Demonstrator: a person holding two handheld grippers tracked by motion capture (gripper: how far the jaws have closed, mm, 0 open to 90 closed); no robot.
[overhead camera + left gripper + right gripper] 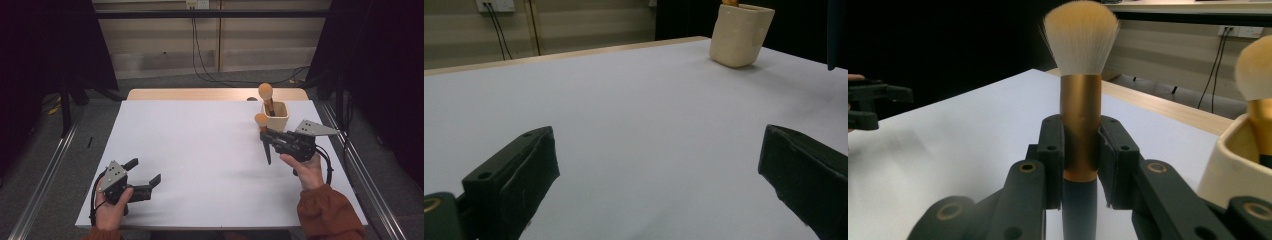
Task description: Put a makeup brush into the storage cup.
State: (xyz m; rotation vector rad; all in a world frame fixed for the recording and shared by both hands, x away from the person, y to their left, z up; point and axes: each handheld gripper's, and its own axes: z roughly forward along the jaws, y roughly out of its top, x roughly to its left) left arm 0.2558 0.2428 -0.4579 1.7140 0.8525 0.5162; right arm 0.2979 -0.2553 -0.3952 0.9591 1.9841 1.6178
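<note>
A makeup brush (1080, 100) with pale orange bristles, a gold ferrule and a dark handle stands upright in my right gripper (1081, 145), whose jaws are shut on the ferrule. In the high view the right gripper (265, 136) holds this brush (261, 120) just left of and in front of a cream cup (281, 120), its dark handle pointing down above the table. A second brush (265, 92) stands in the cup. My left gripper (146, 171) rests open at the table's near left, with nothing between its jaws (659, 165).
A white table top (200, 150) lies under both hands, with a wooden strip along its far edge. The cream cup (740, 35) stands far off to the right in the left gripper view. Metal rails run along both sides of the table.
</note>
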